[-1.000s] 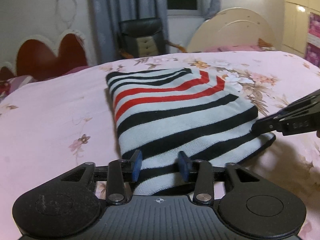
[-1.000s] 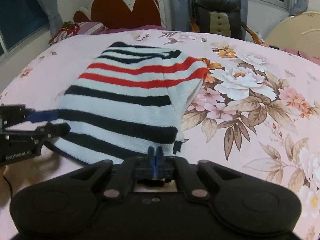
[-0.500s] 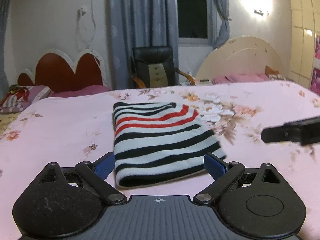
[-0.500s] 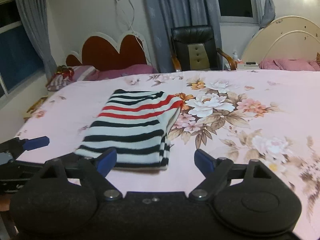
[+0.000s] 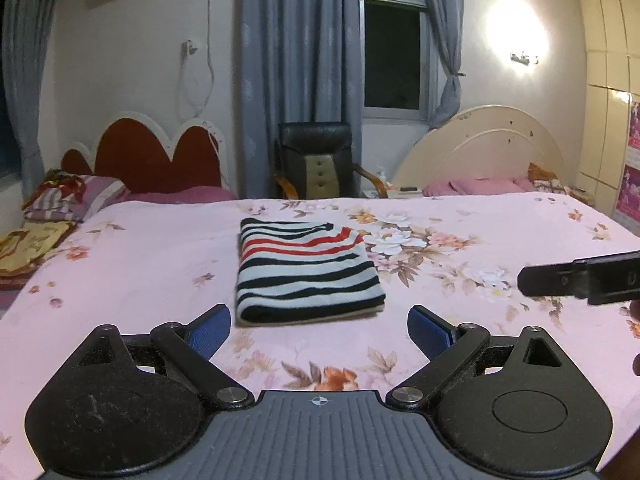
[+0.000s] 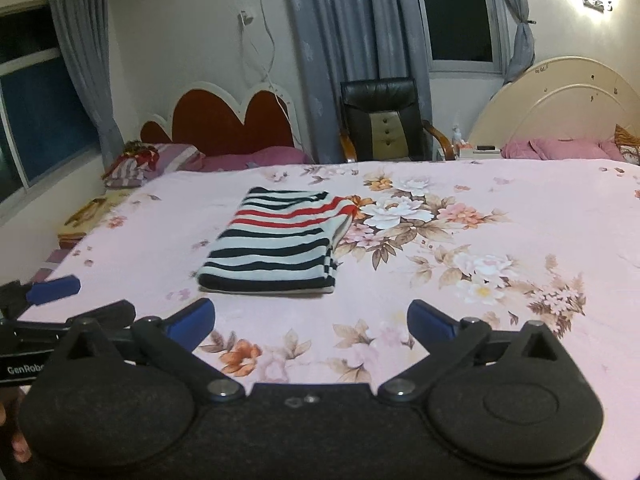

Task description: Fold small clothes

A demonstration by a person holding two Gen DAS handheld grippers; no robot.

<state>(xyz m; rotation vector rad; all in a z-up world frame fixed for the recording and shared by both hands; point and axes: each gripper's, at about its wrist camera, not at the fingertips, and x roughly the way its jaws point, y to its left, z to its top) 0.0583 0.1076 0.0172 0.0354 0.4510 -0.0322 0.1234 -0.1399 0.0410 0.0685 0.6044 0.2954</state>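
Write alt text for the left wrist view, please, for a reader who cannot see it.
A folded striped garment lies flat on a pink floral bedspread, untouched. The left tongs hang open in front of it, and the right tongs enter from the right edge.

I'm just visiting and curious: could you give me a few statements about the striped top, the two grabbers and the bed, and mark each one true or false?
1. The striped top lies folded on the floral bedsheet. True.
2. The left gripper is clamped on the top. False: it is open and clear of the top.
3. The right gripper is open. True.
4. The top has green stripes. False: they are black, white and red.
5. A black chair stands beyond the bed. True.
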